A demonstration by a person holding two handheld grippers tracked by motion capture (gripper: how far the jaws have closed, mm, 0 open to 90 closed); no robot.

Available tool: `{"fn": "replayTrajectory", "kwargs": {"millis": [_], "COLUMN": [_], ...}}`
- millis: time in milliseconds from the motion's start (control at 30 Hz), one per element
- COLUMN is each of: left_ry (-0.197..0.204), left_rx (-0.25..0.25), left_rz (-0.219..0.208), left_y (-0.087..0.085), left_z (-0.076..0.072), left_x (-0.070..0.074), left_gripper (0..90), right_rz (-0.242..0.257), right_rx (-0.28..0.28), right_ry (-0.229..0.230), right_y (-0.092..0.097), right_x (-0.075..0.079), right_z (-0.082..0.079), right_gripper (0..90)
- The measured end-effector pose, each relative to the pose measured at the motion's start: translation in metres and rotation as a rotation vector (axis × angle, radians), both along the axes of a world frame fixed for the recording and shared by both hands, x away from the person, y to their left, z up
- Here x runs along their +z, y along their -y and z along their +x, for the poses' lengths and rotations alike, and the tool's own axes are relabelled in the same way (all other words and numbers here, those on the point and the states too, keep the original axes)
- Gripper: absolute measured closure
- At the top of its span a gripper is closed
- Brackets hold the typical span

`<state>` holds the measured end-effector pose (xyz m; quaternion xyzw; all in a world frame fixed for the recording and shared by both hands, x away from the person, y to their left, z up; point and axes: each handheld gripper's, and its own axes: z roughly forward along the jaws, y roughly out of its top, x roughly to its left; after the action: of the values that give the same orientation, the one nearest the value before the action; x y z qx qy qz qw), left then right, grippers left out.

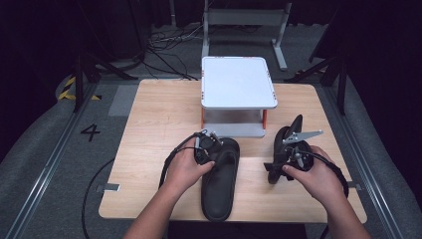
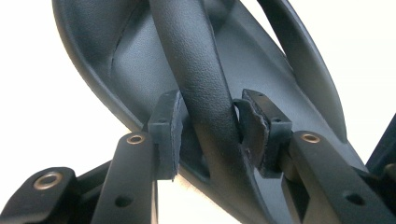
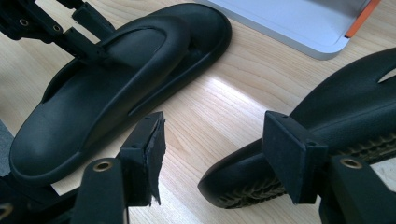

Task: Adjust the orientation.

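Nearest to us in the high view, two forearms come in from the bottom edge over the pale wooden table (image 1: 149, 119). The left gripper (image 1: 208, 145) sits at the strap of a black slipper (image 1: 220, 179) that lies flat on the table, toe pointing away. In the left gripper view we see what the high view hides: the strap (image 2: 201, 79) runs up between the two pads (image 2: 167, 133), which stand at a middling width on either side of it. Whether the pads already press the strap we cannot tell; the left one seems just beside it.

The right gripper (image 1: 291, 142) is over the right half of the table, with a second slipper (image 1: 283, 149) standing on edge at it. The right gripper view shows this slipper's ribbed sole (image 3: 261, 186) turned towards the camera. It lies mostly in front of the right pad (image 3: 292, 158), while the left pad (image 3: 149, 151) stands apart with bare wood in the gap. We cannot tell whether anything is gripped. That view also shows the flat slipper (image 3: 121, 88) well to the side, with the left gripper (image 3: 70, 30) on its strap.

Farther off stands a white low stand (image 1: 239, 82) with orange legs. Beyond the table lie grey floor, cables and dark frames.
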<state>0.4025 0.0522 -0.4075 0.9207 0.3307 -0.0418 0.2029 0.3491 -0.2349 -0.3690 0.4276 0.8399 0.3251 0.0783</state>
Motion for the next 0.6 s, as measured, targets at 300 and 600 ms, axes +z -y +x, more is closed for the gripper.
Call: {"fn": "replayTrajectory", "kwargs": {"millis": [300,600], "left_ry": [0.034,0.01], "left_rx": [0.158,0.174], "left_rz": [0.01,-0.051], "left_y": [-0.01,-0.023], "left_z": [-0.002,-0.009], "left_x": [0.006,0.01], "left_gripper": [73.3,55.8], "right_rz": [0.005,0.006], "right_rx": [-0.01,-0.021], "right_ry": [-0.001,-0.006], "right_y": [0.004,0.008], "right_x": [-0.001,-0.002], "right_z": [0.003,0.007], "right_gripper": [40.8,40.8]}}
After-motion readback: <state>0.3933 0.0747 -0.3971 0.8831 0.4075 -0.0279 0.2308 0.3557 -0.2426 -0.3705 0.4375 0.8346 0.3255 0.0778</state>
